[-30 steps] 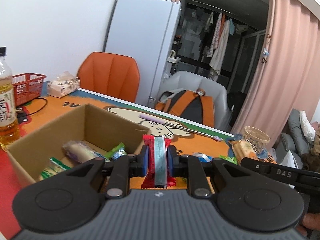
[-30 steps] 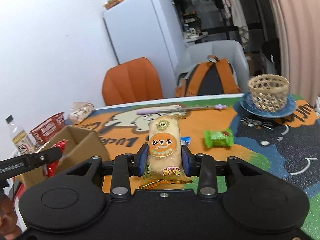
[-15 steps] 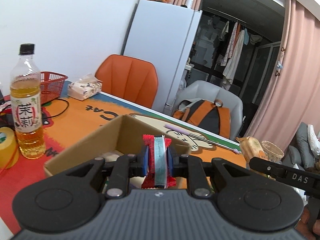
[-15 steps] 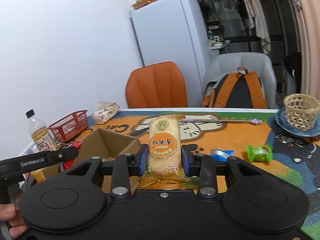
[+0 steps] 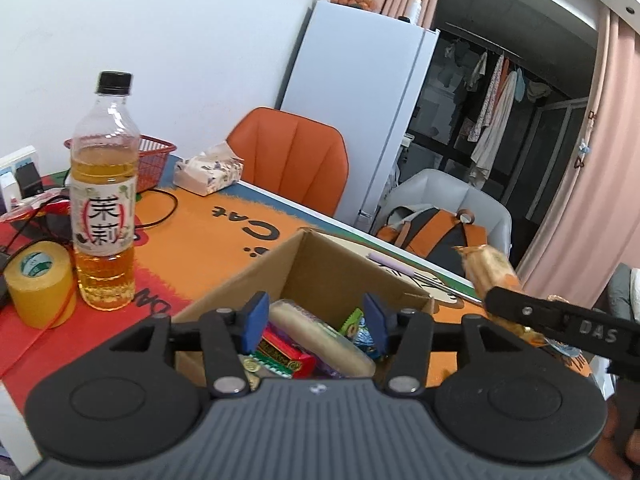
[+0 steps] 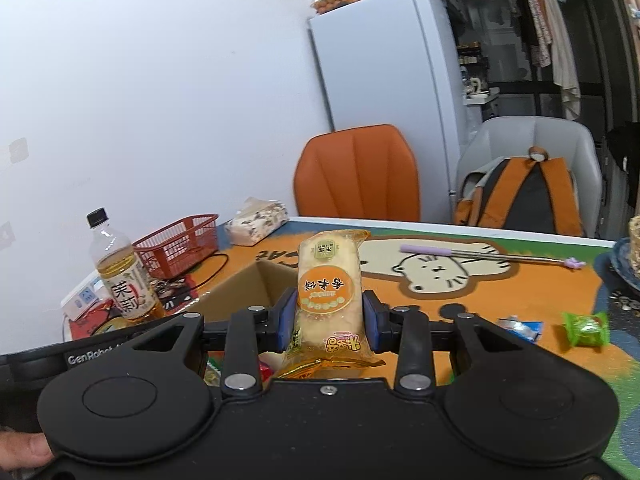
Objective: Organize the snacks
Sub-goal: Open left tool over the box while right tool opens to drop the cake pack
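My left gripper hangs over the open cardboard box, its jaws opening with nothing between the blue pads. Below it in the box lie a red snack bar, a long pale pack and green-wrapped sweets. My right gripper is shut on a yellow rice cracker pack, held upright just right of the box. The left wrist view shows that pack at the right, beyond the box's rim.
A tea bottle and a yellow tape roll stand left of the box, with a red basket and a tissue pack behind. A green sweet and a blue wrapper lie on the mat at the right.
The left gripper opened and the red snack bar dropped from it into the box. Both grippers shifted left over the table; the right one still holds the cracker pack.
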